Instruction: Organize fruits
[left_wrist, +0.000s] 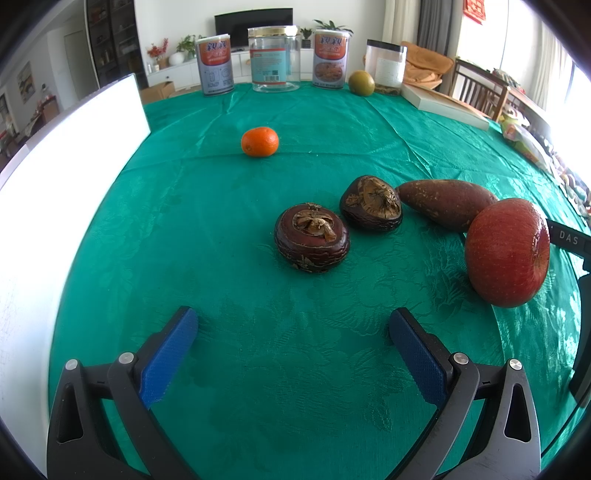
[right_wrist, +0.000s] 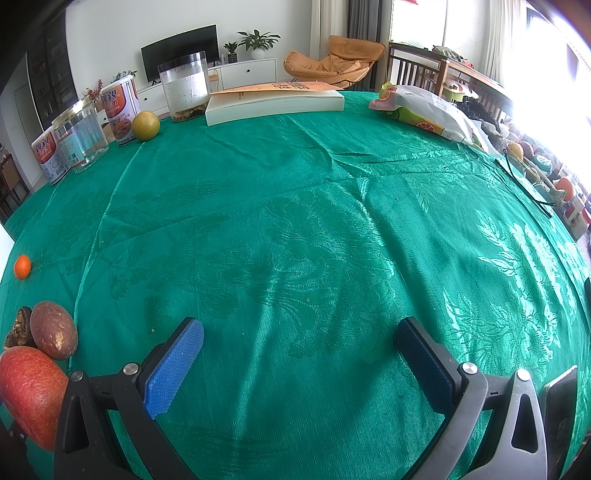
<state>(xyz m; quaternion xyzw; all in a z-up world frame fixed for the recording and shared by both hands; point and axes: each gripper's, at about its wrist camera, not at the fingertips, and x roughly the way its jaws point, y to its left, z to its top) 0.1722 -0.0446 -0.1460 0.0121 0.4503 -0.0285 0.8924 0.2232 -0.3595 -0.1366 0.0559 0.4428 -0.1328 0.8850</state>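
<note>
Both claws spread wide, empty: left gripper (left_wrist: 291, 328), right gripper (right_wrist: 299, 341). Fruits cluster mid-table on green tablecloth (left_wrist: 221, 258): apple (left_wrist: 508, 253), sweet potato (left_wrist: 447, 203), two dark water chestnuts (left_wrist: 312, 238). Tangerine (left_wrist: 259, 141) apart, toward far edge. Step judged: between picks. Next: left reaches for tangerine.

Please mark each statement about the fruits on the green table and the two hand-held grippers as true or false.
1. The left hand-held gripper is open and holds nothing. True.
2. The mandarin touches the two water chestnuts. False: it lies apart, farther back.
3. The red apple lies beside the sweet potato. True.
4. The right hand-held gripper grips the green citrus fruit. False: it is open and empty; that fruit sits by the jars.
5. The book lies on the tablecloth. True.
</note>
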